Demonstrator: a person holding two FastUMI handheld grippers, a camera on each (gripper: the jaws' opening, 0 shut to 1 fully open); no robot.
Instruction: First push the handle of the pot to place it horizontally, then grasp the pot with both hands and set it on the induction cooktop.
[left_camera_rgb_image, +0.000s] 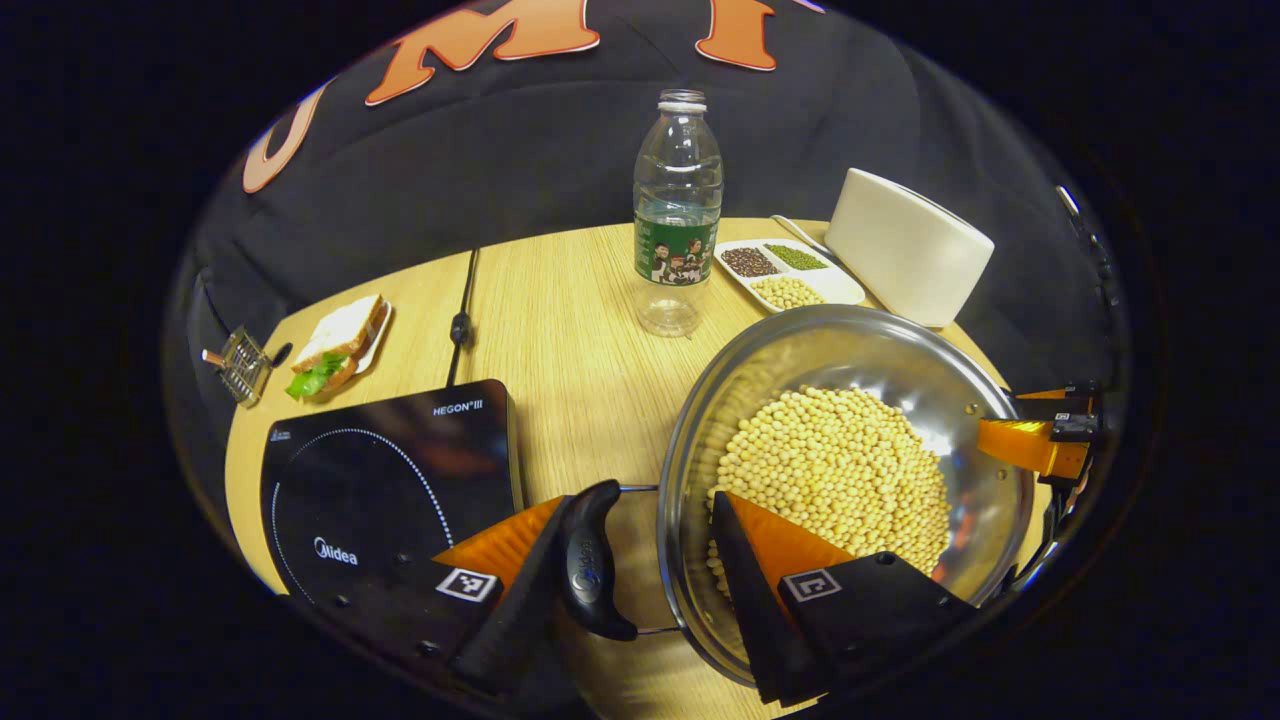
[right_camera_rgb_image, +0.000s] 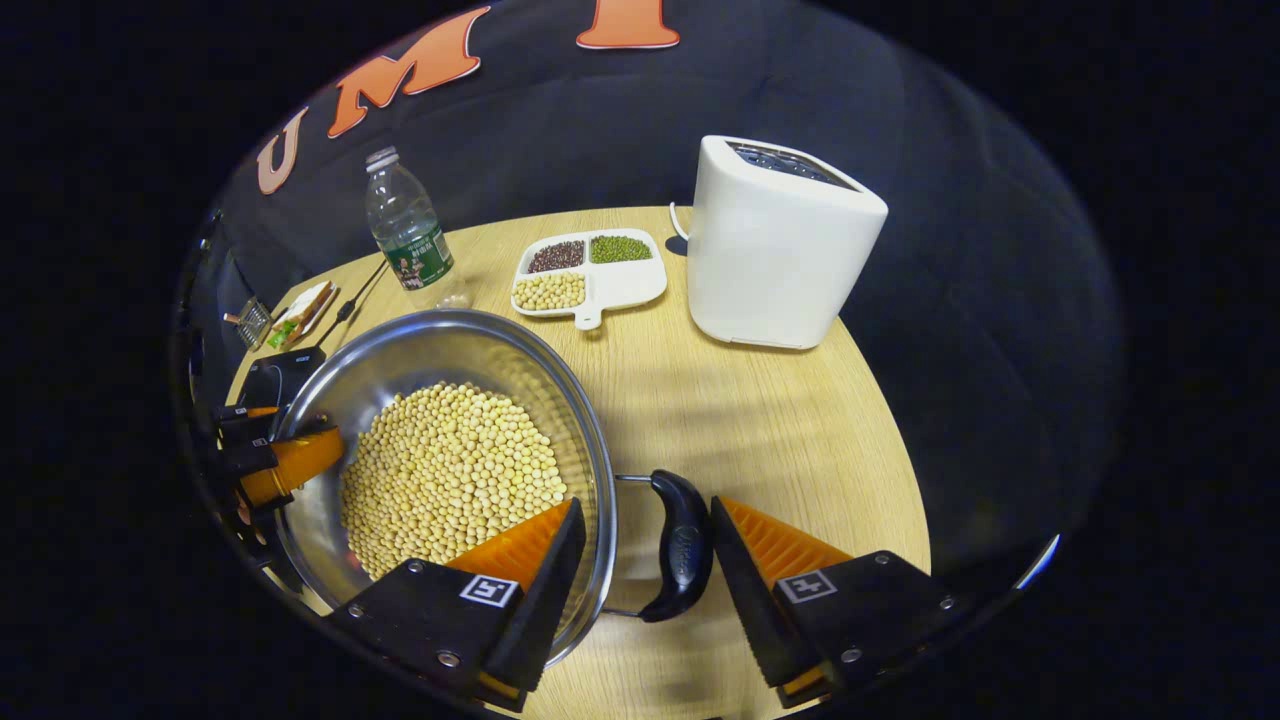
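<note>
A steel pot (left_camera_rgb_image: 900, 350) full of soybeans sits on the wooden table, right of the black induction cooktop (left_camera_rgb_image: 390, 480). My left gripper (left_camera_rgb_image: 640, 500) clamps the pot's left side. Its outer finger presses the black side handle (left_camera_rgb_image: 595, 560) and its inner finger stands inside the wall over the beans. My right gripper (right_camera_rgb_image: 648, 503) holds the opposite side the same way, around the other black handle (right_camera_rgb_image: 682, 545) and the pot (right_camera_rgb_image: 450, 345) wall. Each view also shows the other gripper at the pot's far rim. Whether the pot is off the table I cannot tell.
A clear plastic bottle (left_camera_rgb_image: 678, 210) stands behind the pot, with a divided dish of beans (left_camera_rgb_image: 790, 272) and a white toaster (right_camera_rgb_image: 775, 245) to its right. A sandwich (left_camera_rgb_image: 340, 345), a small metal rack (left_camera_rgb_image: 240, 365) and a black cable (left_camera_rgb_image: 460, 320) lie behind the cooktop.
</note>
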